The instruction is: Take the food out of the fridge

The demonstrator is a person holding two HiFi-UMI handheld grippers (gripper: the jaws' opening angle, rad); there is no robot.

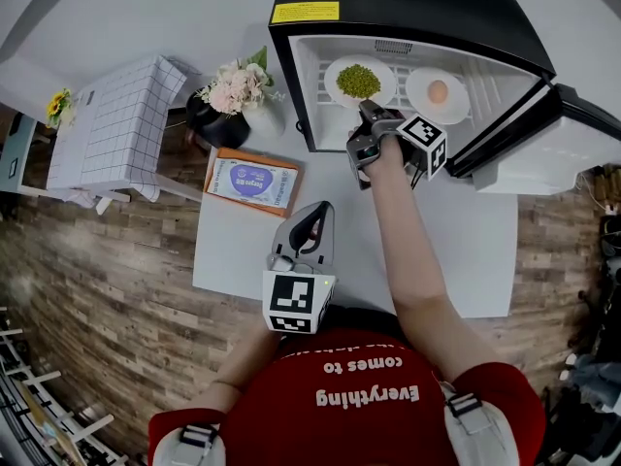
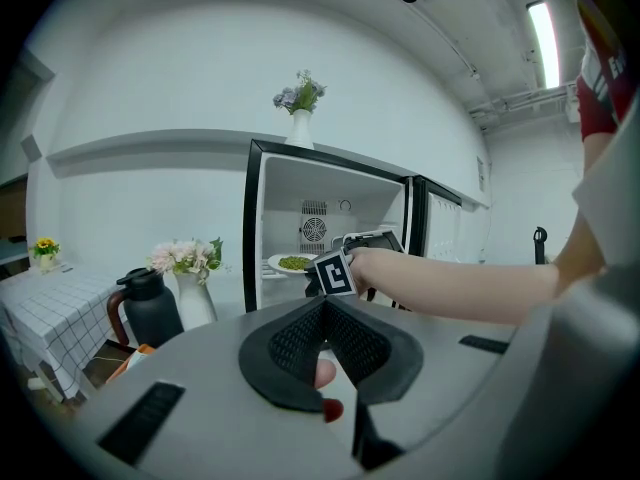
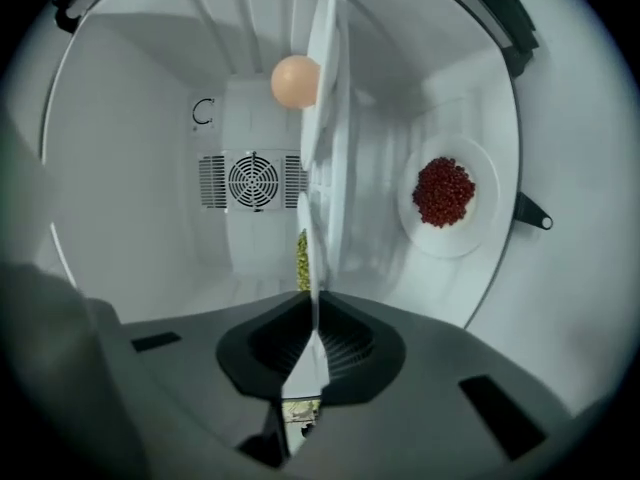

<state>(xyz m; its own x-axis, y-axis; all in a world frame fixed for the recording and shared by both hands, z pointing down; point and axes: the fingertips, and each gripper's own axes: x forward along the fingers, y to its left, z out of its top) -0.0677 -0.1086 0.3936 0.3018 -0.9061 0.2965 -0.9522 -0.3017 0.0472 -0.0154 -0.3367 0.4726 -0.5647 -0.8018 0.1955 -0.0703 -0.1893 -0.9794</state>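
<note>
Food fills the upper shelf of the black mini fridge [image 1: 408, 8], which stands open at the far end of the white table [image 1: 466, 250]. On the left of that shelf we see a round white plate [image 1: 332, 69] heaped with green beans [image 1: 358, 82]. To its right sits a second white plate [image 1: 419, 85] carrying a single brown egg [image 1: 438, 91]. Our right gripper [image 1: 367, 111] reaches into the fridge, rolled onto its side. Its jaws are pinched together on the near rim of the green-bean plate, which lies on the shelf. In the right gripper view we also make out a third white plate [image 3: 470, 238] of red beans [image 3: 443, 191] on the level below. Our left gripper [image 1: 315, 212] hovers over the near part of the table, close to our body, its jaws closed tip to tip with nothing between them. On the table to the left of the fridge stand a black jug [image 1: 206, 119] and a white vase of pink flowers [image 1: 243, 90]. An orange-edged blue packet [image 1: 252, 181] lies just on the near side of them.
</note>
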